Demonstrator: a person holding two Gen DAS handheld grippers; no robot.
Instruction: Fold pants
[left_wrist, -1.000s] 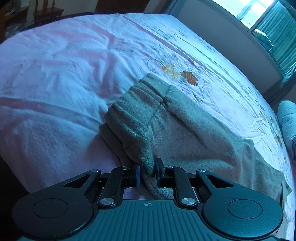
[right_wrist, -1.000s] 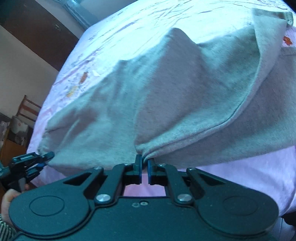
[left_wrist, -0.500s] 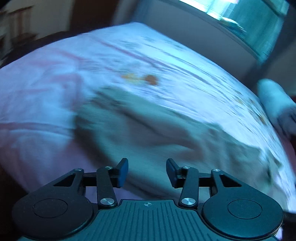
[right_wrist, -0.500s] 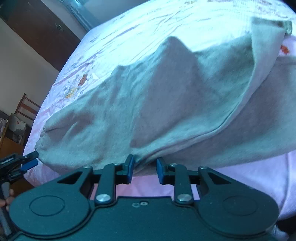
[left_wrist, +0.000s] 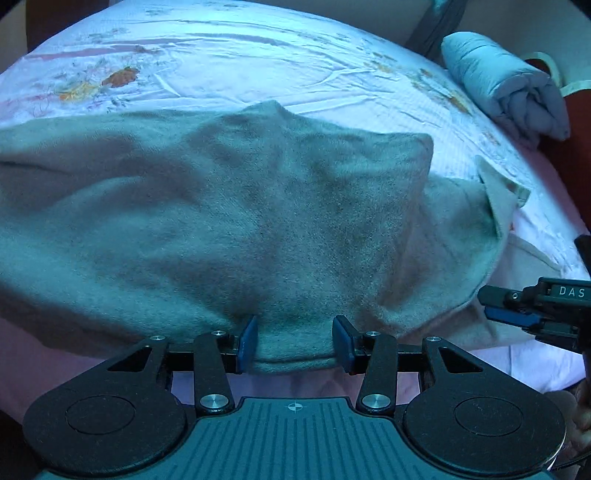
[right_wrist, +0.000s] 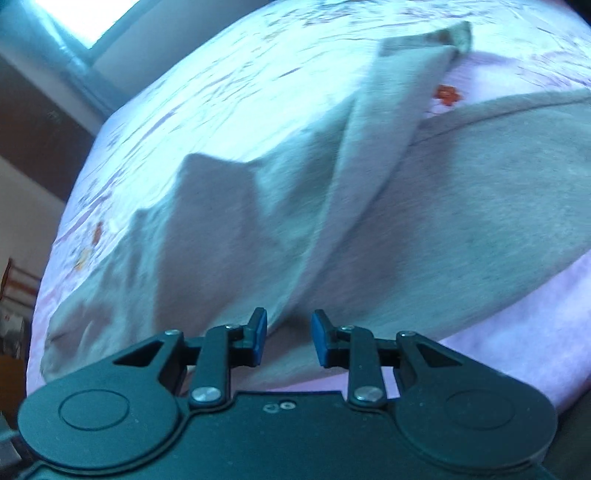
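Observation:
Grey fleece pants (left_wrist: 258, 229) lie across the pink floral bed sheet (left_wrist: 258, 70), one leg folded over the other. My left gripper (left_wrist: 294, 338) is open, its blue pads either side of the near folded edge of the pants, not closed on it. My right gripper (right_wrist: 285, 338) is open just above the near edge of the pants (right_wrist: 461, 221), where the upper leg (right_wrist: 388, 110) crosses the lower one. The right gripper also shows at the right edge of the left wrist view (left_wrist: 517, 308).
A rolled light-blue quilt (left_wrist: 506, 85) lies at the far right of the bed. A window (right_wrist: 85, 18) and dark wardrobe (right_wrist: 37, 122) stand beyond the bed. The bed's near edge runs just under both grippers.
Both grippers were shut on the pants' edge one second ago and have opened and let go. The left gripper swung right along the pants; the right view shifted slightly.

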